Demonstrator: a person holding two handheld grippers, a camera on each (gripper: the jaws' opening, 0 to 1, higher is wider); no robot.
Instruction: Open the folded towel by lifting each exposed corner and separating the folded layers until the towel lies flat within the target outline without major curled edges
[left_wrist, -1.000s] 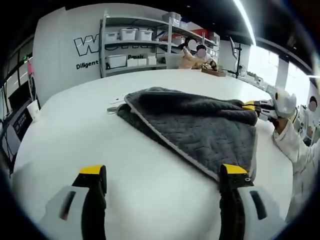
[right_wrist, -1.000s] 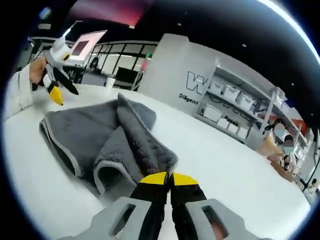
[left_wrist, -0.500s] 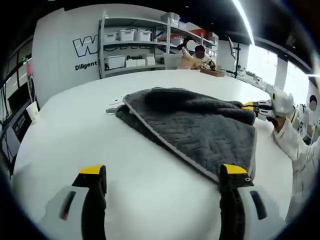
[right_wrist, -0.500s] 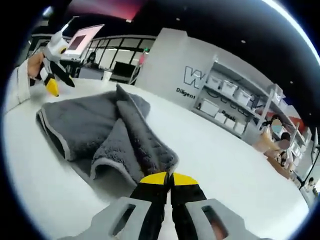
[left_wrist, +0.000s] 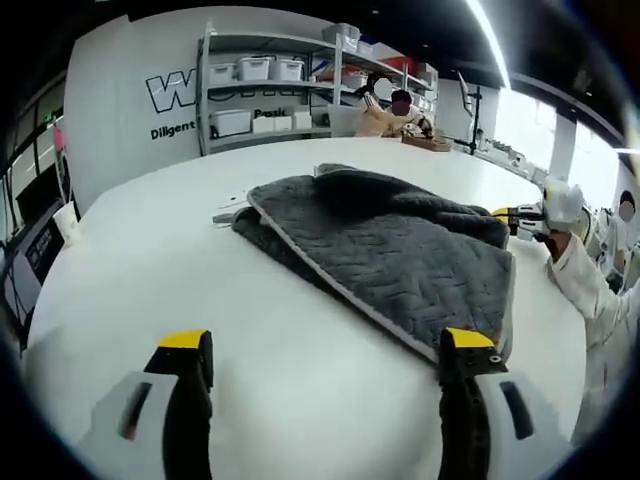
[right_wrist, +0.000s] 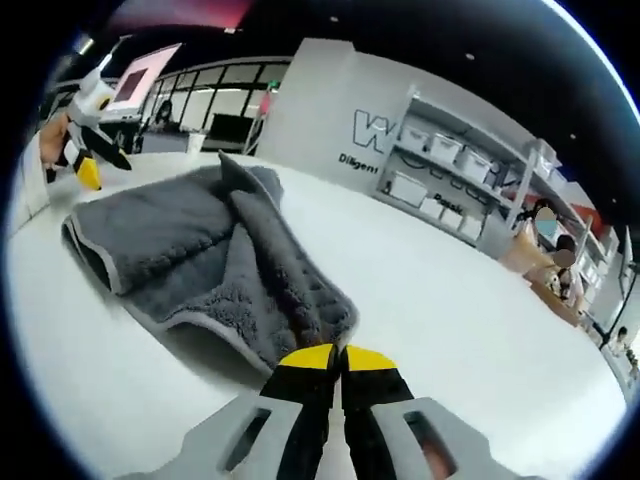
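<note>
A dark grey quilted towel (left_wrist: 400, 255) with a pale hem lies partly folded on the round white table (left_wrist: 150, 270). My left gripper (left_wrist: 327, 345) is open, hovering over bare table in front of the towel's near edge. From the right of the left gripper view, my right gripper (left_wrist: 508, 213) reaches the towel's far right corner. In the right gripper view, that gripper (right_wrist: 338, 357) is shut on a corner of the towel (right_wrist: 190, 250), whose fluffy underside is turned up. My left gripper (right_wrist: 86, 170) appears at the upper left, beyond the towel.
A small flat grey thing (left_wrist: 228, 215) pokes out at the towel's far left corner. A white cup (left_wrist: 68, 220) stands near the table's left edge. Shelves with white bins (left_wrist: 260, 95) and a seated person (left_wrist: 390, 115) are behind the table.
The right gripper has drawn its towel corner outward, so the folded upper layer has spread wider and flatter. The left gripper has stayed where it was, open.
</note>
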